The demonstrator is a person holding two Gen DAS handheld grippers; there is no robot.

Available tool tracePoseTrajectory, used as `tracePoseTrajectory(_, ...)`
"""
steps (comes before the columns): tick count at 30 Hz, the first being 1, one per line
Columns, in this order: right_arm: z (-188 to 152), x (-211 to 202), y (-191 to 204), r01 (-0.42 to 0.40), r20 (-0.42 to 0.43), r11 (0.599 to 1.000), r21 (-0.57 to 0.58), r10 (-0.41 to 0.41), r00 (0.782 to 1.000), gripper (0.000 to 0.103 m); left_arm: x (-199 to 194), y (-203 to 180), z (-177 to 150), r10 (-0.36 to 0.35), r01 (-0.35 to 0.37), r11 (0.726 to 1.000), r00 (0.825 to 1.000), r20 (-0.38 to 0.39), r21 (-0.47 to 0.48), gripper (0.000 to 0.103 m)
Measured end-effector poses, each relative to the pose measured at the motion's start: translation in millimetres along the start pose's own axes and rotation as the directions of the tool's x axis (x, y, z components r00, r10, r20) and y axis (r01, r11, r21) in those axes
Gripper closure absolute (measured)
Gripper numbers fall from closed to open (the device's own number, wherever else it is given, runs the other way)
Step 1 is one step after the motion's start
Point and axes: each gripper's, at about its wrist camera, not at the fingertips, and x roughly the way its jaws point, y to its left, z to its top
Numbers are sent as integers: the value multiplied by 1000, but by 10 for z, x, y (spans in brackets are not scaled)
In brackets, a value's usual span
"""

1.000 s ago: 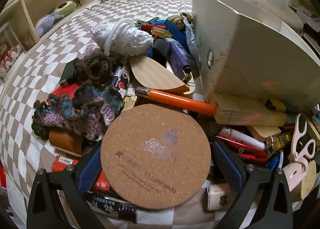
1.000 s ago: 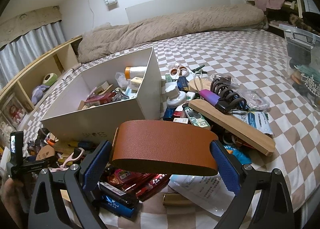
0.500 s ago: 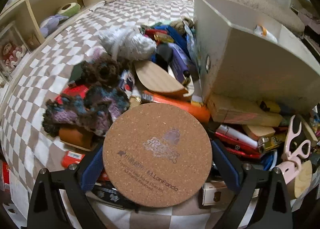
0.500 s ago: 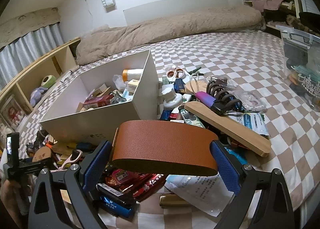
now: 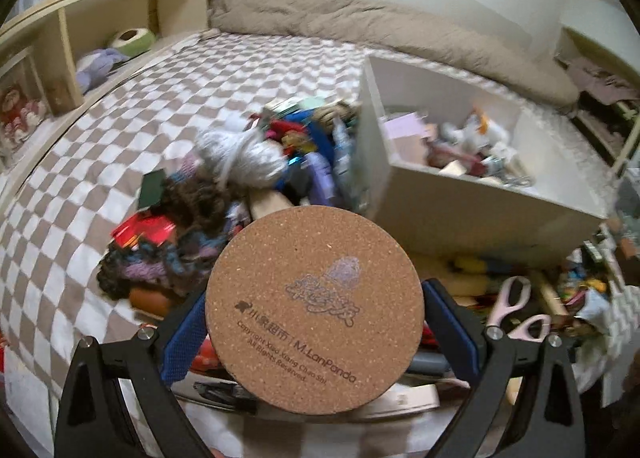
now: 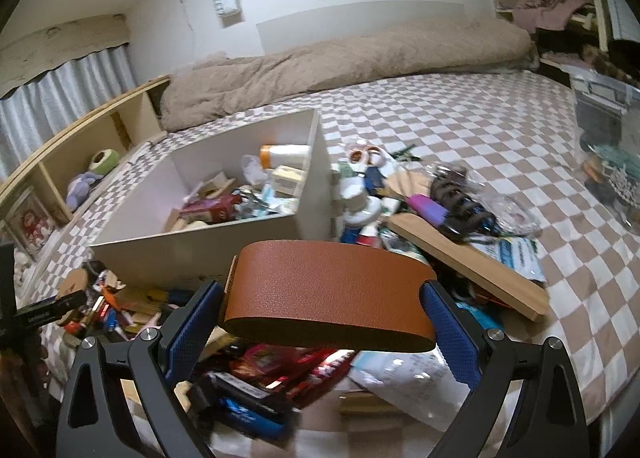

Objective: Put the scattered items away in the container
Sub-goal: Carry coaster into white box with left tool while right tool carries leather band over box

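My left gripper [image 5: 314,322] is shut on a round cork coaster [image 5: 314,308], held up above the clutter on the bed. The white box [image 5: 472,213] stands to its upper right, with several small items inside. My right gripper [image 6: 326,308] is shut on a brown leather pad [image 6: 328,298], held flat just in front of the white box [image 6: 208,250]. Scattered items lie around the box on both sides, among them crocheted yarn pieces [image 5: 160,262], pink scissors [image 5: 516,310] and a wooden board [image 6: 468,262].
The checked bedspread [image 6: 460,125] stretches behind the box to a beige duvet [image 6: 340,57]. A wooden shelf unit [image 5: 80,37] with soft toys runs along the left. A clear plastic bin [image 6: 608,145] stands at the right edge. The other hand-held gripper [image 6: 36,310] shows at far left.
My left gripper has risen and tilted up with the coaster, so the box's inside now shows. My right gripper has lifted slightly with the leather pad.
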Motion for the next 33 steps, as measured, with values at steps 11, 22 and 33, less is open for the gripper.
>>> tracePoseTrajectory(11,192,-9,332,-40,23,997,-60,42,999,5,-272,-368,452,-145,141,989,985,89,55,3)
tracePoseTrajectory(22,578,125,489,-52,48,996,-68,55,997,5,-224,-706,973,-188,172,978,972,138,120,3)
tracePoseTrajectory(33,691,355,528,-72,14,997,-34,72,997,5,240,-988,1137,-205,192,971,975,85,146,3)
